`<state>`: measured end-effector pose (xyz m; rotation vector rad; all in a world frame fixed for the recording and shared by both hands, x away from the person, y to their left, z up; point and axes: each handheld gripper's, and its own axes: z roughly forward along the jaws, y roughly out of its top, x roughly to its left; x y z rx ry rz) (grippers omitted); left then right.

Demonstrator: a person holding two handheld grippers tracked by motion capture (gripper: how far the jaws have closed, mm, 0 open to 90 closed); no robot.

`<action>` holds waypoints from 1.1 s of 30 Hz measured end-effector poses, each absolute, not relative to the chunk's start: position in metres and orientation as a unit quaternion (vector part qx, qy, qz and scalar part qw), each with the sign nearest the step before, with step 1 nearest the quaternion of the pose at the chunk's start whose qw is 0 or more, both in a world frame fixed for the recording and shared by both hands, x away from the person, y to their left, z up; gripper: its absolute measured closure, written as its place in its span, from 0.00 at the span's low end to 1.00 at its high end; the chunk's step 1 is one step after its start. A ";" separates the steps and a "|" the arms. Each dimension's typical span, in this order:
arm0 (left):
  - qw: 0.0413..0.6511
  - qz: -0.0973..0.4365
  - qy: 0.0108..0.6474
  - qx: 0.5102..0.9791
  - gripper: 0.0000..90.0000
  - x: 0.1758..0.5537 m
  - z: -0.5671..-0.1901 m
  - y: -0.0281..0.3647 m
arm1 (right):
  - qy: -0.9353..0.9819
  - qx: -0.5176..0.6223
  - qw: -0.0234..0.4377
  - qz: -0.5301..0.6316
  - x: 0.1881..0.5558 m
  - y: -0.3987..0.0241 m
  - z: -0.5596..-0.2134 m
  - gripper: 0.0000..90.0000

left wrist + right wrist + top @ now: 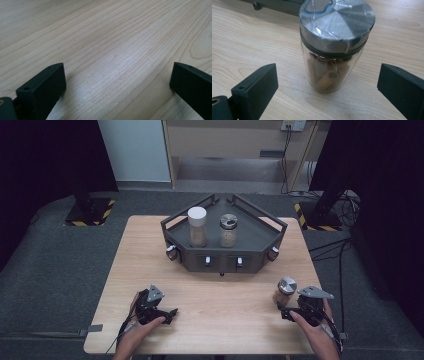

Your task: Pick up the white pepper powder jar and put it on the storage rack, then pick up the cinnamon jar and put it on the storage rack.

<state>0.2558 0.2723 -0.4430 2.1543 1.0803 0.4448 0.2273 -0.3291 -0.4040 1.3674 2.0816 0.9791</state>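
Note:
A glass spice jar (285, 291) with a grey metal lid stands upright on the wooden table (210, 320) at the front right. My right gripper (286, 314) is just in front of it, open, jaws wide. In the right gripper view the jar (332, 55) holds rolled brown sticks and stands just beyond the two jaws, touching neither. My left gripper (174, 312) rests low at the front left, open over bare wood (112, 55). A dark grey angled rack (265, 237) at the table's back holds a white-lidded jar (197, 226) and a silver-lidded jar (228, 230).
The rack has raised rails and small knobs (171, 252) along its front face. Black stands with yellow-striped bases (90, 212) sit on the floor beyond the table at left and right. Cables (345, 250) run across the floor at the right.

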 end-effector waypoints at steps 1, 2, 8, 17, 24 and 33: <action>0.339 0.171 0.415 0.827 0.00 0.256 -0.443 0.272 | 0.756 0.499 0.230 0.357 0.227 -0.329 -0.405 0.04; 0.339 0.171 0.415 0.827 0.00 0.256 -0.443 0.272 | 0.757 0.498 0.229 0.356 0.228 -0.329 -0.405 0.04; 0.339 0.171 0.415 0.827 0.00 0.256 -0.443 0.272 | 0.756 0.500 0.227 0.356 0.228 -0.329 -0.409 0.04; 0.338 0.171 0.415 0.827 0.00 0.256 -0.443 0.272 | 0.755 0.501 0.226 0.358 0.229 -0.330 -0.414 0.04; 0.339 0.171 0.415 0.827 0.00 0.256 -0.443 0.272 | 0.754 0.503 0.225 0.357 0.233 -0.329 -0.417 0.04; 0.339 0.171 0.415 0.827 0.00 0.256 -0.443 0.272 | 0.755 0.505 0.223 0.355 0.239 -0.327 -0.422 0.05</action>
